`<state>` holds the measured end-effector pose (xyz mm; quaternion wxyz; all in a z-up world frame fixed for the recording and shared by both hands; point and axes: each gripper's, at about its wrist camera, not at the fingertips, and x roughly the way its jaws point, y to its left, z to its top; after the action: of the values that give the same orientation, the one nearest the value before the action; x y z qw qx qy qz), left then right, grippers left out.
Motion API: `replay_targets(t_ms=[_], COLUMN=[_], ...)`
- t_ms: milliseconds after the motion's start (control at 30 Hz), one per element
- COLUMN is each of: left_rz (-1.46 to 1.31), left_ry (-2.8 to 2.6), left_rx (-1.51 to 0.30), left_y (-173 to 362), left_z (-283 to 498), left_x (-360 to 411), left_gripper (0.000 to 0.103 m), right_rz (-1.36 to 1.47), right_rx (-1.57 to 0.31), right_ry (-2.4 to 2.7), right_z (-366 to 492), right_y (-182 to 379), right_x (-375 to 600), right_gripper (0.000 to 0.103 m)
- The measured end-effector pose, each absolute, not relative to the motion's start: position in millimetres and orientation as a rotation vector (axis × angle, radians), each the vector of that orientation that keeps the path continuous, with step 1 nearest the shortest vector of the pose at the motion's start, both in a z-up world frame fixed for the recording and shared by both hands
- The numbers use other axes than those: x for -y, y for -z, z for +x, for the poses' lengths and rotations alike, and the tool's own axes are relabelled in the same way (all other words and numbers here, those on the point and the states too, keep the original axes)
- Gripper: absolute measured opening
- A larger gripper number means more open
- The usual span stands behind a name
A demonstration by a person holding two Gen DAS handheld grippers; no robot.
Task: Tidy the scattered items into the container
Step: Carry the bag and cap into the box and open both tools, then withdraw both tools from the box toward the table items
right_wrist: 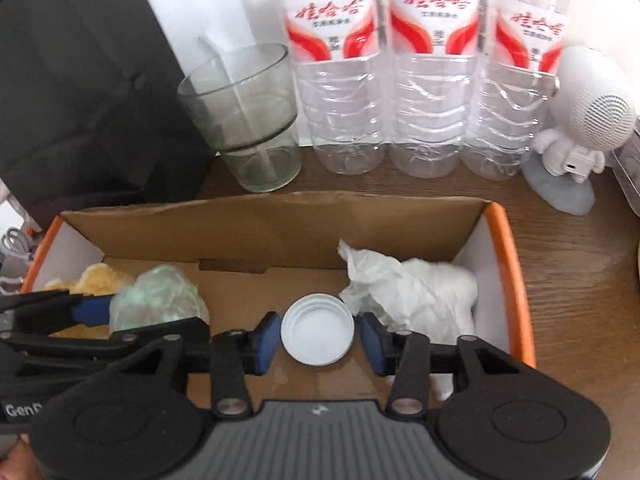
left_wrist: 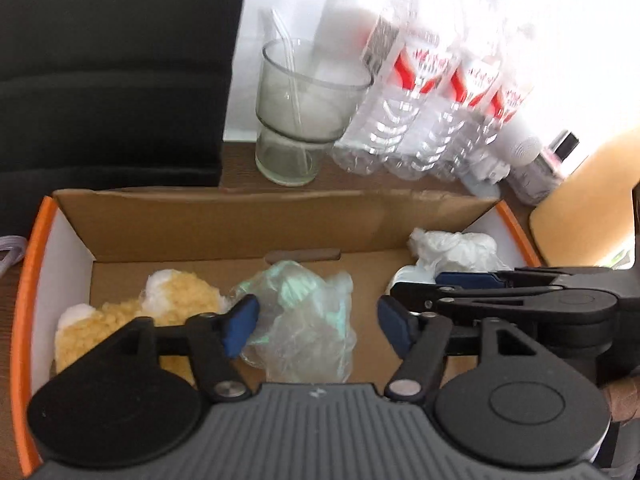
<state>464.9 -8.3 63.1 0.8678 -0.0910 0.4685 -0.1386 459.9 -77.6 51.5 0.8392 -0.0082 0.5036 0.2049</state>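
An orange-rimmed cardboard box (left_wrist: 224, 224) (right_wrist: 280, 220) holds a yellow-white fluffy wad (left_wrist: 176, 304), a crumpled clear greenish plastic wrap (left_wrist: 304, 320) (right_wrist: 160, 296), crumpled white tissue (left_wrist: 452, 248) (right_wrist: 416, 288) and a white bottle cap (right_wrist: 317, 329). My left gripper (left_wrist: 318, 326) is open above the plastic wrap, its jaws on either side of it. My right gripper (right_wrist: 318, 340) is open inside the box, with the cap lying between its pads, gaps on both sides. The right gripper also shows in the left wrist view (left_wrist: 500, 288).
Behind the box on the wooden table (right_wrist: 560, 280) stand a glass with a straw (right_wrist: 248, 120), three clear water bottles (right_wrist: 428, 80), and a white astronaut figure (right_wrist: 576, 140). A black bag (right_wrist: 80, 100) is at the left, white cables (right_wrist: 12, 252) beside it.
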Motion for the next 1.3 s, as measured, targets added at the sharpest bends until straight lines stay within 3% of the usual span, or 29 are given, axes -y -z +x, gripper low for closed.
replay_targets(t_ms=[100,200,367,533,633,767,900,1000,1300], left_rz=[-0.204,-0.214,-0.173,-0.096,-0.021,0.035,0.071,0.065,0.01], left_ry=[0.289,0.286,0.271,0.204,0.105,-0.011,-0.018,-0.024,-0.089], left_rx=[-0.956,-0.926,-0.884,-0.872,-0.779,-0.551,-0.225,-0.226,-0.265], left_y=[-82,-105,-146,-172,-182,-180,-157,-145,-125], left_z=[461,453,429,394,353,280,204,189,123], left_x=[8,5,5,8,6,5,7,9,-1], left_gripper=[0.085,0.088,0.09,0.094,0.101,0.103,0.103,0.103,0.103], right_rz=[-0.013,-0.005,-0.022,-0.056,-0.056,-0.057,-0.023,-0.025,0.013], right_rx=[-1.037,-1.0,-0.967,-0.944,-0.937,-0.832,-0.434,-0.296,-0.312], right_ry=[-0.434,-0.437,-0.448,-0.436,-0.446,-0.466,-0.48,-0.473,-0.483], right_z=[452,440,418,396,376,326,250,217,156], right_y=[-76,-103,-143,-165,-169,-165,-152,-138,-135], right_x=[82,88,99,110,118,128,147,151,163], right_gripper=[0.056,0.066,0.066,0.08,0.086,0.086,0.092,0.095,0.095])
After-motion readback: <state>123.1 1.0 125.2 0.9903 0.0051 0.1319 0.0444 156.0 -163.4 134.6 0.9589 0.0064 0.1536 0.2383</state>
